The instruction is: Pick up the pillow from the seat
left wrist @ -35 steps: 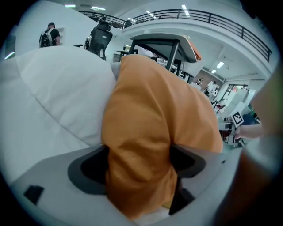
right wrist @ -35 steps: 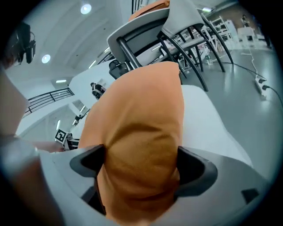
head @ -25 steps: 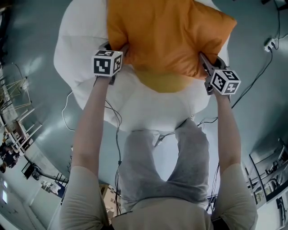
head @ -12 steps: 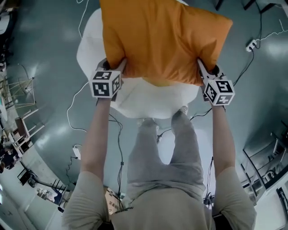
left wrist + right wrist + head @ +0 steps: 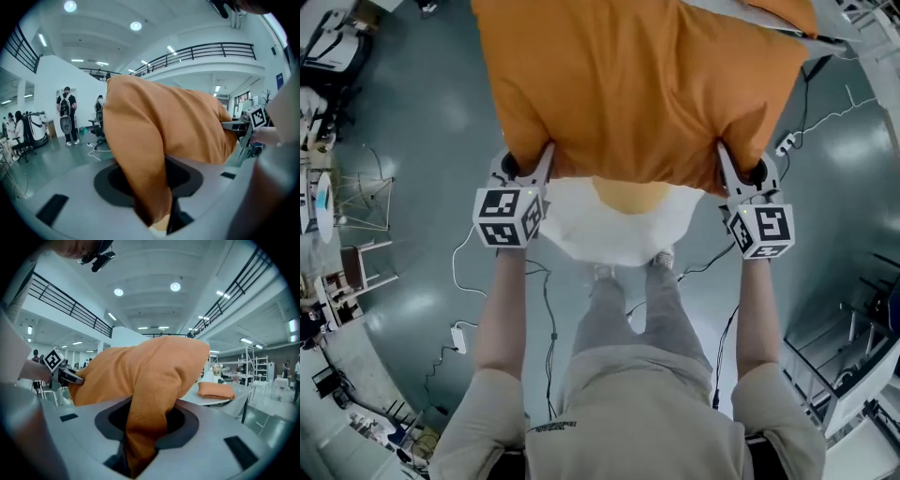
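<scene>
While both of my grippers clamp it, one orange pillow (image 5: 637, 89) hangs in the air in front of me. My left gripper (image 5: 546, 161) pinches one lower corner, its jaws having just tightened on the fabric between them. My right gripper (image 5: 724, 161) bites the other corner. One white seat (image 5: 600, 230) sits far below, by my feet. A second ago the pillow lay on that seat; now it is well clear of it. A second orange pillow (image 5: 216, 391) lies on a white table (image 5: 199, 398) in the distance.
</scene>
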### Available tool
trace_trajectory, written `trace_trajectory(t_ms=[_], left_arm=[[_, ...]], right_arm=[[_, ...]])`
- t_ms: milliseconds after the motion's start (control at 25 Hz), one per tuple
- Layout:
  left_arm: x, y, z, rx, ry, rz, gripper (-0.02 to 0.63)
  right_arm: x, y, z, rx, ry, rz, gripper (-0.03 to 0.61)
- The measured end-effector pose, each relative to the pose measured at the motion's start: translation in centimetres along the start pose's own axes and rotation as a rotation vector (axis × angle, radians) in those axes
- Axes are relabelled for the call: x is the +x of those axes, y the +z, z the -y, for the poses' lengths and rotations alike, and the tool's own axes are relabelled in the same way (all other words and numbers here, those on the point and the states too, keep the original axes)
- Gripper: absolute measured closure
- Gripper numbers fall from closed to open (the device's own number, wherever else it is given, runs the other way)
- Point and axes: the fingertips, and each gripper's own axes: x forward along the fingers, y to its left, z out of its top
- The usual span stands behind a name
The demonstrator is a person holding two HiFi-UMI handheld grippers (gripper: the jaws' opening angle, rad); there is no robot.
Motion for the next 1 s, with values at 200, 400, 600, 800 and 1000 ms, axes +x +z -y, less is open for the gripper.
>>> trace_trajectory(t_ms=[200, 400, 600, 800, 1000], left_arm=[[-7.0, 9.8, 0.0, 0.025, 0.029, 0.127, 0.436], [-13.2, 17.1, -0.7, 0.055, 0.055, 0.247, 0.436], [-18.4, 22.0, -1.2, 0.098, 0.082, 0.353, 0.436], [-22.2, 25.1, -0.4, 0.150, 0.096, 0.439, 0.434], [-24.1, 26.0, 0.2, 0.170, 0.139, 0.499, 0.431]], right_arm=[[-3.8, 12.2, -0.8, -0.077, -0.006, 0.134, 0.434], [-6.7, 21.7, -2.7, -0.143, -0.016, 0.238, 0.430], [-9.2, 28.0, -4.6, -0.176, -0.028, 0.342, 0.423], [-12.3, 31.4, -5.3, -0.205, -0.033, 0.427, 0.420], [-13.4, 32.2, -5.6, -0.211, -0.040, 0.476, 0.417]])
